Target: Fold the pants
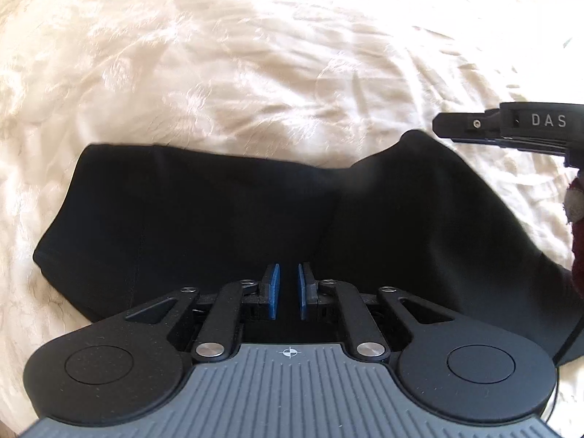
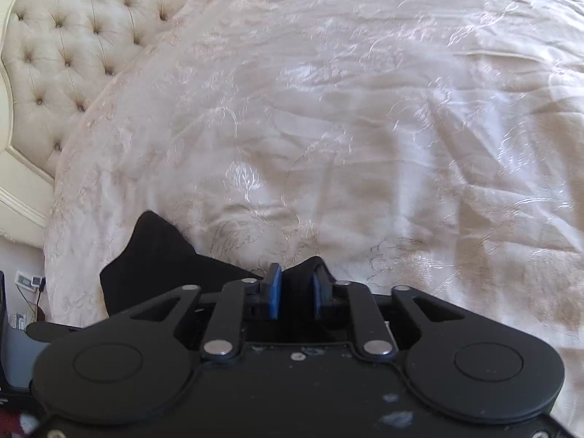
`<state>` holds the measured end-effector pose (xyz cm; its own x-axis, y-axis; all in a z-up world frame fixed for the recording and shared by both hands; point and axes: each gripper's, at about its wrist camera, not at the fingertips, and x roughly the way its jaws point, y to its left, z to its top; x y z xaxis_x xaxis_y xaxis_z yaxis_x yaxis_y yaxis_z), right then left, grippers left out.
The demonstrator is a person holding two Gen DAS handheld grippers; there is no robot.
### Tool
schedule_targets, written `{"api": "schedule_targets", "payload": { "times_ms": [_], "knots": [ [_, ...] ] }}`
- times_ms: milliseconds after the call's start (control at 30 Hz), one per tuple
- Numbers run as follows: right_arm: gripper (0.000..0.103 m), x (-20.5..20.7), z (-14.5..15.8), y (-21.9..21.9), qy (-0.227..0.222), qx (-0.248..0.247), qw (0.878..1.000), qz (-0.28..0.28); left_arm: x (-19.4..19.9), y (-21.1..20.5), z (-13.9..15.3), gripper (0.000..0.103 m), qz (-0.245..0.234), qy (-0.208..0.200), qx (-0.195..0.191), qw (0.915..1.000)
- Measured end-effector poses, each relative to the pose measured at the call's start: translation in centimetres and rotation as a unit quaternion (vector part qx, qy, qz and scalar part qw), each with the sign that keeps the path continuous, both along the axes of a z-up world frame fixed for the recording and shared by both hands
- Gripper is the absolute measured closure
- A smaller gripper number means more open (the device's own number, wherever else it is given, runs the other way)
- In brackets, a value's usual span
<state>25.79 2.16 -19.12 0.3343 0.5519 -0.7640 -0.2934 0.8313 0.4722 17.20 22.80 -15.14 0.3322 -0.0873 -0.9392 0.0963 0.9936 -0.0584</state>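
One pair of black pants [image 1: 226, 211] lies folded across the cream bedspread [image 1: 255, 65], running from nine o'clock to three o'clock in the left wrist view. Two tongs in play. The left tongs [image 1: 288, 292] sit at six o'clock over the dark cloth, blue pads drawn narrow; whether fabric is pinched there, I cannot tell. The right tongs [image 2: 296, 294] are about half open, with a raised fold of the pants between the pads, at six o'clock on its own camera. One tufted headboard [image 2: 65, 54] sits up at ten o'clock.
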Motion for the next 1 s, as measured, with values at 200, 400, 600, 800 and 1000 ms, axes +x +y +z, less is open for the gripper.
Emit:
{"api": "schedule_targets", "payload": {
  "times_ms": [200,400,600,800,1000],
  "knots": [
    [0.076,-3.8,2.6,-7.0,-0.012,0.003,0.994,-0.109,-0.1,-3.8,0.5,0.092,-0.089,-0.026,-0.014,0.9956],
    [0.076,-10.4,3.7,-9.5,0.008,-0.021,0.987,-0.162,-0.5,-6.8,-3.1,0.092,-0.155,0.02,0.024,0.9875],
    [0.076,-17.6,4.1,-12.9,0.036,-0.058,0.958,-0.279,0.0,-6.5,-4.1,0.092,-0.153,0.034,0.02,0.9874],
    [0.075,-24.2,6.2,-19.2,0.023,-0.126,0.903,-0.41,-0.5,-5.2,-2.8,0.092,-0.118,0.039,0.0,0.9922],
    [0.07,-28.4,6.2,-27.8,0.011,-0.186,0.851,-0.49,-2.5,-6.1,-0.7,0.092,-0.082,0.013,0.021,0.9963]
  ]
}}
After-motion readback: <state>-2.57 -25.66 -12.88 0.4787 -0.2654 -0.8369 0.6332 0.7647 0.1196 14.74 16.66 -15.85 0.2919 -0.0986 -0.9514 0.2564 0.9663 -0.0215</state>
